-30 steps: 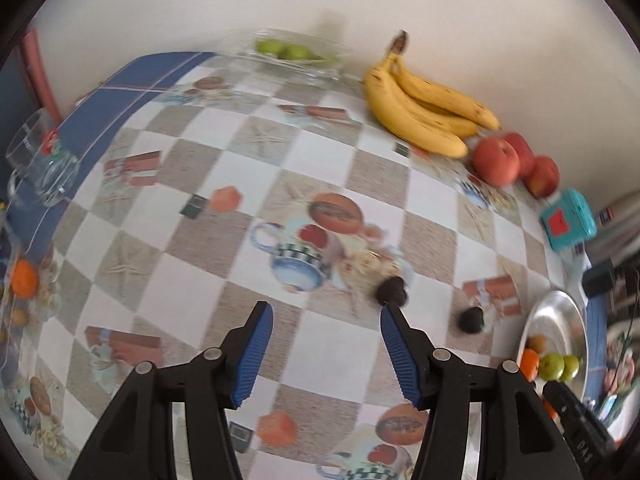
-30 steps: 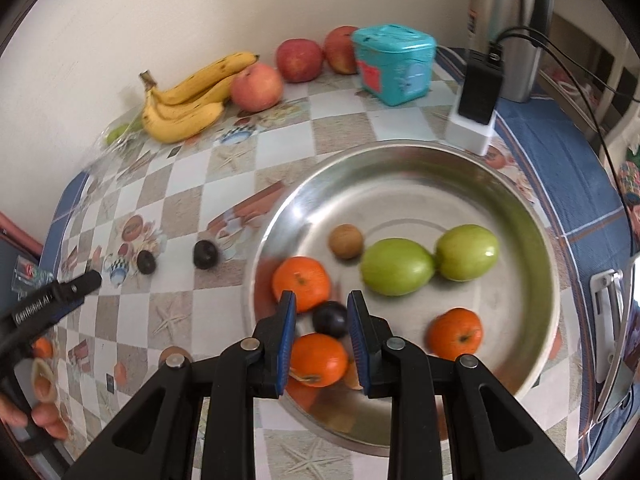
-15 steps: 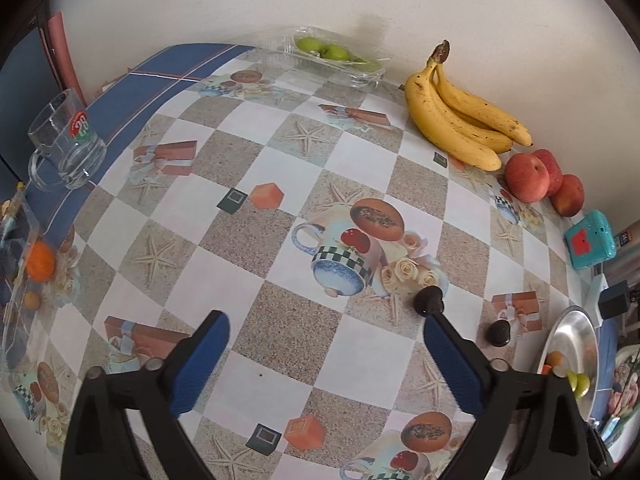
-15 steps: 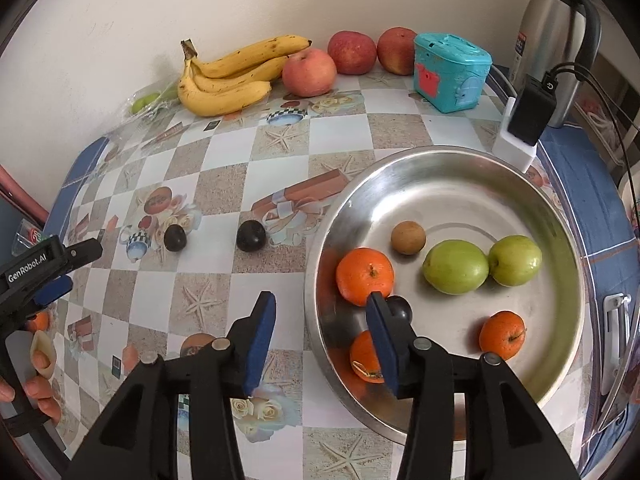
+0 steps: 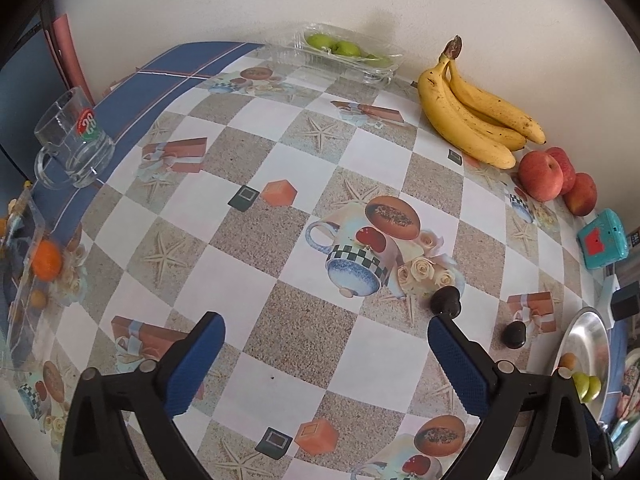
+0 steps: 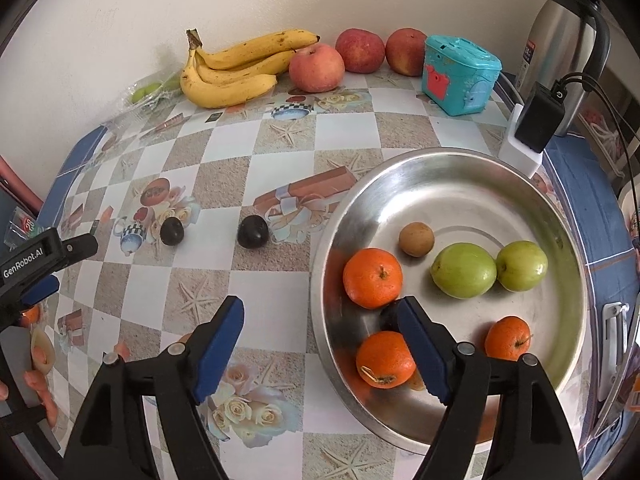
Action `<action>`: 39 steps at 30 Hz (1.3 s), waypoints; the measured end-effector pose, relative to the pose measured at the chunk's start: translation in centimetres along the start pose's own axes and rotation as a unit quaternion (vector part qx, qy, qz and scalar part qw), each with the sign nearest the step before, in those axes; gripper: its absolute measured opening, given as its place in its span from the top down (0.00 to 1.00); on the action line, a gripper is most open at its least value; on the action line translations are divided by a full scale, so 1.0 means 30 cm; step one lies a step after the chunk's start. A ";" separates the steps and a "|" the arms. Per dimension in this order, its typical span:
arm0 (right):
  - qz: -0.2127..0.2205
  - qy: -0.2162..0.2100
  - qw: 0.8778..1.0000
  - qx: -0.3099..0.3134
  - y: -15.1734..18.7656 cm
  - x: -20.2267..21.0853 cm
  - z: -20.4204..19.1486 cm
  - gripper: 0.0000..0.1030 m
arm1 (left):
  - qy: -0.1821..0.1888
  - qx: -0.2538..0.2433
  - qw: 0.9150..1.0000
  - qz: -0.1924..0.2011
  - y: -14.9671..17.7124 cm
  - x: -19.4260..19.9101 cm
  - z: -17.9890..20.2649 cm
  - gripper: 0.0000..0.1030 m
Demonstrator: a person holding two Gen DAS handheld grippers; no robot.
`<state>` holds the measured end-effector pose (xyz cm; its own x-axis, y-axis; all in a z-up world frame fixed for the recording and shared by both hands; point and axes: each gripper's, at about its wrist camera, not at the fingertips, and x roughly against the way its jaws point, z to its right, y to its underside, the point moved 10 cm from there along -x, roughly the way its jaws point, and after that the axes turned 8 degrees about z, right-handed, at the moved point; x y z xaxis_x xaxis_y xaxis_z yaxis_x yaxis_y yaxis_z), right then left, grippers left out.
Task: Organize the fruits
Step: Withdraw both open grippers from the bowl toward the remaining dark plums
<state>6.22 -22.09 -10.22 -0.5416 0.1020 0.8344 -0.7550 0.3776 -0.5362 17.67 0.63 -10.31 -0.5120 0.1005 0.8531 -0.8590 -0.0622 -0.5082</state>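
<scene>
a dark plum (image 6: 390, 314) lies in the steel bowl (image 6: 460, 168), near its left side, between two oranges (image 6: 373, 278) and mostly hidden behind my right tool's (image 6: 320, 344) right finger, so i cannot tell its long axis or which way it points. my right tool has just been opening; its jaws now stand wide, one finger over the tabletop (image 6: 280, 148), the other over the bowl, gripping nothing. two green fruits (image 6: 464, 270) and a small brown fruit (image 6: 416, 239) also sit in the bowl. two more dark plums (image 6: 252, 231) rest on the tabletop left of the bowl, roundish, no clear long axis. my left tool (image 5: 326, 344) has just been opening too; it gapes fully, empty, with one plum (image 5: 445, 300) just beyond its right fingertip (image 5: 436, 326). bananas (image 6: 236, 68) and apples (image 6: 316, 66) line the wall.
</scene>
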 end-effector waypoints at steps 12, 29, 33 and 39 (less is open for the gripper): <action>0.021 -0.013 1.000 -0.003 -0.012 -0.018 -0.049 0.12 | 0.022 -0.001 1.000 0.007 -0.030 -0.011 0.021 0.00; 0.065 -0.037 0.995 0.060 -0.102 -0.049 -0.176 0.12 | 0.084 -0.021 0.996 0.037 -0.097 -0.035 0.104 0.00; 0.059 -0.039 0.996 0.059 -0.099 -0.087 -0.190 0.12 | 0.098 -0.036 0.994 0.039 -0.093 -0.056 0.151 0.00; 0.047 -0.032 0.996 0.066 -0.097 -0.150 -0.200 0.22 | 0.113 -0.055 0.992 0.028 -0.060 -0.099 0.221 0.04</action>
<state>13.07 -18.12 -11.65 -0.6320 0.0702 0.7718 -0.7395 0.2434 -0.6276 20.75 -6.13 -11.12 -0.5357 0.3212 0.7809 -0.8178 0.0331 -0.5746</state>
